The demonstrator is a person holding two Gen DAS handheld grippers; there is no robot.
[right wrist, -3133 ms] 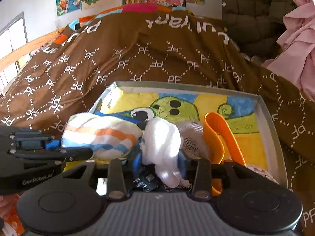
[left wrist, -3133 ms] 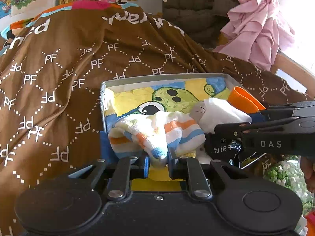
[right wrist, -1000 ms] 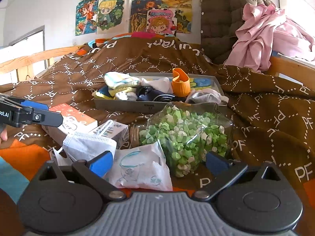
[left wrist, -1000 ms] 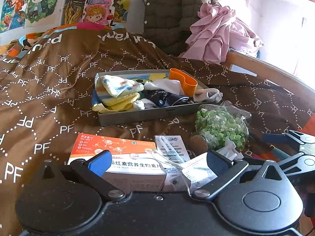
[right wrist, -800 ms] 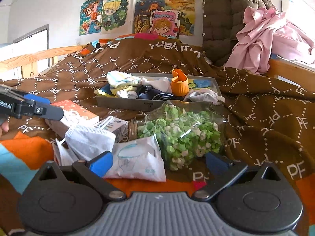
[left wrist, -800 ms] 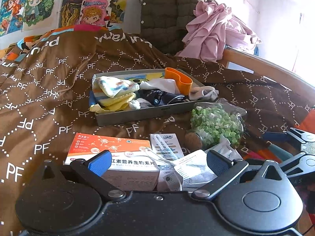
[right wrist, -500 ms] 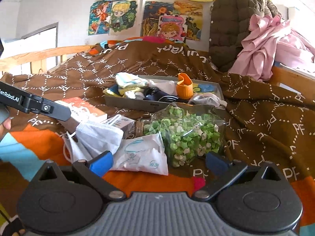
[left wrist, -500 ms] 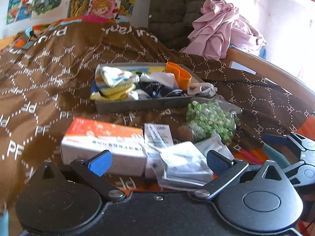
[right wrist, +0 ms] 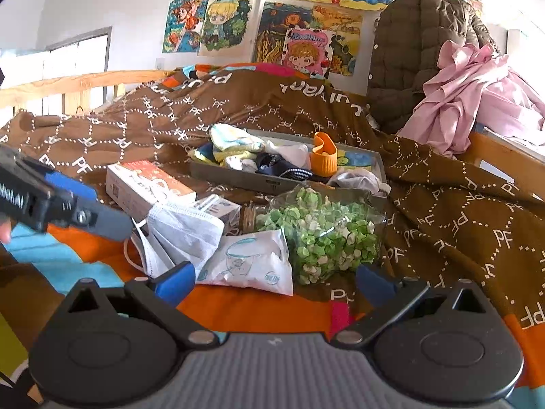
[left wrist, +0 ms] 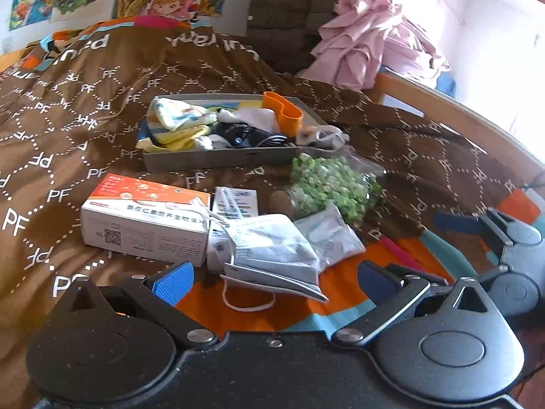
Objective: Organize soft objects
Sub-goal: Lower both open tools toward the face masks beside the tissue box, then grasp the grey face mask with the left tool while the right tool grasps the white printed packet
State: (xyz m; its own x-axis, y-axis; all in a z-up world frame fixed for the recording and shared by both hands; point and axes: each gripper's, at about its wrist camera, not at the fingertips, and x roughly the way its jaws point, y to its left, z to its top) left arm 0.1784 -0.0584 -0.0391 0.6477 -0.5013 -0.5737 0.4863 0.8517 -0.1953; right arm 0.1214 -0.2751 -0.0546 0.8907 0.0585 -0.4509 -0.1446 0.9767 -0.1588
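Both of your grippers hang above the near end of the bed, each with its fingers spread wide and nothing between them. Your left gripper point(left wrist: 274, 281) has the face mask point(left wrist: 272, 250) just ahead of it at 12 o'clock. Your right gripper point(right wrist: 274, 281) has the flat white mask packet point(right wrist: 250, 264) directly ahead. In the right wrist view the left gripper also enters the frame at 9 o'clock.

The soft objects lie in the shallow grey tray point(left wrist: 221, 160), which rests on the brown quilt point(left wrist: 68, 109) well beyond both grippers, toward 12 o'clock in each view. In the tray, the striped pastel socks point(left wrist: 178, 119) sit piled at its 9 o'clock end. A white sock point(left wrist: 253, 117) and dark navy socks point(left wrist: 245, 136) lie at its middle. An orange band point(left wrist: 284, 114) stands on edge toward its 2 o'clock side. A pale grey sock point(left wrist: 322, 134) hangs over the tray's near corner at 4 o'clock.

Between the tray and your grippers lie:
- an orange-and-white carton point(left wrist: 143, 221), at 10 o'clock of the left gripper;
- a small white box point(left wrist: 235, 202), touching the carton's end and partly under the face mask;
- a clear jar of green and white bits point(right wrist: 320, 235), lying on its side just in front of the tray.
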